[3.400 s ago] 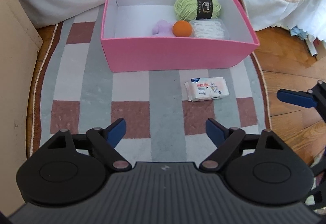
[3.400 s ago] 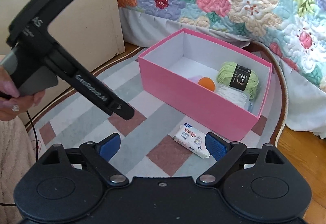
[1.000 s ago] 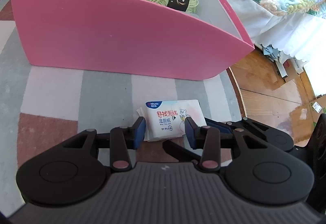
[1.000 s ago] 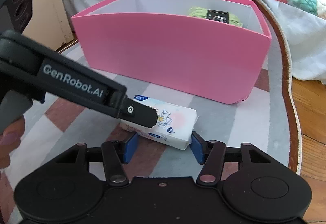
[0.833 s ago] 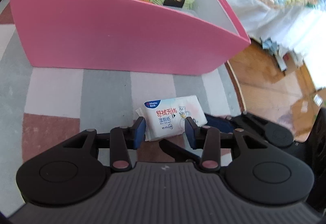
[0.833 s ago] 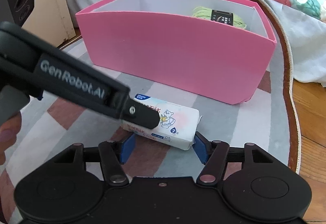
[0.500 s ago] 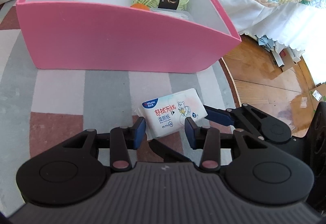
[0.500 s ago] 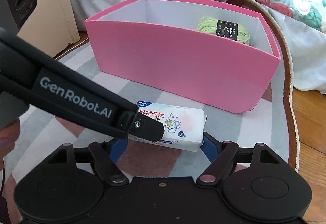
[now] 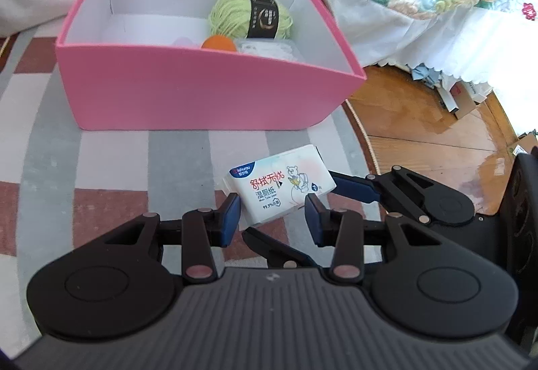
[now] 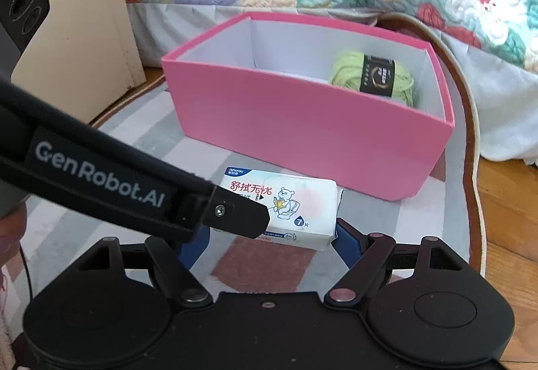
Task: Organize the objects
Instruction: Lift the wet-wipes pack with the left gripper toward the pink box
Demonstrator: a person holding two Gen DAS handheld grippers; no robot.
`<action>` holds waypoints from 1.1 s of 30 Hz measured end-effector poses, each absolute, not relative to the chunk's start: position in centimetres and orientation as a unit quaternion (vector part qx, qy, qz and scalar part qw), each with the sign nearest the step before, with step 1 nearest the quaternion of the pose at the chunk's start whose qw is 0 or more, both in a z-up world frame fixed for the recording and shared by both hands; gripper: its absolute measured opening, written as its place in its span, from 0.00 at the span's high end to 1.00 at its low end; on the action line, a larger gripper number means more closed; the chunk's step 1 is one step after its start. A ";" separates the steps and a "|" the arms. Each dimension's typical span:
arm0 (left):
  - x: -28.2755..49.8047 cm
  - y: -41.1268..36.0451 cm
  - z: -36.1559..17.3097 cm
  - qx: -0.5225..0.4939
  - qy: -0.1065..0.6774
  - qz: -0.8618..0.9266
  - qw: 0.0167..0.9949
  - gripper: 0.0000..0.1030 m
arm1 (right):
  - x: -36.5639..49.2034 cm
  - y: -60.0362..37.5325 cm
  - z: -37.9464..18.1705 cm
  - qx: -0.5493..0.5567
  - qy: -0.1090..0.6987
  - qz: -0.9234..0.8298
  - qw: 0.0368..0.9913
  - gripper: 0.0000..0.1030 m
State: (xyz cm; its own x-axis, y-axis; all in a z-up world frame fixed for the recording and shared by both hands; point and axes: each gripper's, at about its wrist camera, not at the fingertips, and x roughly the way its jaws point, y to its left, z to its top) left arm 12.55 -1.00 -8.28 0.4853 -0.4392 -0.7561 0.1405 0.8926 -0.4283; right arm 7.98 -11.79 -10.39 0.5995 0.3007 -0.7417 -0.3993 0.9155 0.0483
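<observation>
Striped rug (image 9: 111, 161) below: wipes pack (image 9: 280, 190) now lifted, pinched in left gripper (image 9: 273, 218); right gripper (image 10: 272, 244) just spread open alongside. Pink box (image 9: 201, 97) next.

Both hand-held grippers are matte black plastic with blue finger pads (image 9: 229, 218) and silver pivot screws – the left hand-held gripper (image 10: 215, 212) has "GenRobot.AI" printed in white.
</observation>
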 end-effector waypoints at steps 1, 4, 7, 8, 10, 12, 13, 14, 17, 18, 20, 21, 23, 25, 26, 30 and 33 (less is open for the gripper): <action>12.3 -0.9 -8.0 -0.156 0.476 -0.171 0.848 0.62 | 7.8 -11.7 -10.1 -0.063 0.400 0.199 0.893 0.19; 11.7 -0.5 -7.3 -0.160 0.474 -0.170 0.849 0.62 | 7.1 -11.3 -9.0 -0.073 0.388 0.206 0.895 0.19; 11.4 -0.3 -6.3 -0.160 0.462 -0.175 0.855 0.62 | 6.3 -10.8 -8.2 -0.090 0.372 0.204 0.901 0.19; 11.2 -0.3 -5.9 -0.159 0.457 -0.176 0.857 0.62 | 6.1 -10.6 -7.9 -0.096 0.366 0.203 0.903 0.19; 11.0 -0.1 -5.2 -0.155 0.449 -0.176 0.862 0.62 | 5.8 -10.4 -7.3 -0.101 0.355 0.203 0.907 0.20; 10.7 0.0 -4.5 -0.153 0.440 -0.176 0.867 0.62 | 5.6 -10.4 -6.6 -0.097 0.347 0.207 0.909 0.21; 10.5 0.1 -4.1 -0.153 0.434 -0.177 0.870 0.62 | 5.5 -10.5 -6.3 -0.095 0.343 0.207 0.911 0.21; 10.4 0.1 -3.7 -0.152 0.430 -0.178 0.872 0.62 | 5.4 -10.6 -5.9 -0.094 0.338 0.207 0.913 0.22; 9.8 0.2 -2.7 -0.150 0.414 -0.180 0.880 0.62 | 5.3 -10.7 -4.9 -0.087 0.329 0.207 0.918 0.23; 9.5 0.3 -2.4 -0.151 0.411 -0.182 0.881 0.62 | 5.4 -10.8 -4.6 -0.079 0.332 0.206 0.917 0.23; 9.2 0.3 -1.9 -0.149 0.405 -0.186 0.883 0.62 | 5.4 -11.1 -4.1 -0.064 0.338 0.206 0.916 0.25; 9.2 0.3 -1.7 -0.146 0.404 -0.185 0.884 0.62 | 5.3 -11.1 -3.9 -0.062 0.335 0.208 0.917 0.26; 9.0 0.2 -1.4 -0.137 0.406 -0.183 0.885 0.62 | 5.0 -11.1 -3.5 -0.067 0.330 0.210 0.918 0.29; 8.9 0.1 -1.2 -0.133 0.410 -0.180 0.884 0.62 | 4.7 -11.1 -3.0 -0.068 0.325 0.212 0.919 0.29; 8.8 0.0 -1.0 -0.131 0.408 -0.180 0.885 0.62 | 4.6 -11.1 -2.8 -0.068 0.320 0.213 0.921 0.29; 8.3 -0.1 -0.2 -0.138 0.397 -0.170 0.891 0.62 | 4.1 -11.0 -1.9 -0.083 0.304 0.213 0.925 0.30; 8.1 -0.3 0.4 -0.136 0.391 -0.163 0.896 0.62 | 4.2 -11.2 -1.3 -0.082 0.300 0.216 0.926 0.31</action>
State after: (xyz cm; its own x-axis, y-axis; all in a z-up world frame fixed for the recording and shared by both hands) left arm 8.07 -0.25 0.37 0.6410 -0.3991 -0.6556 0.1859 0.9095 -0.3719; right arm 4.16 -11.18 -1.30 0.7265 0.3502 -0.5913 -0.4484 0.8936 -0.0217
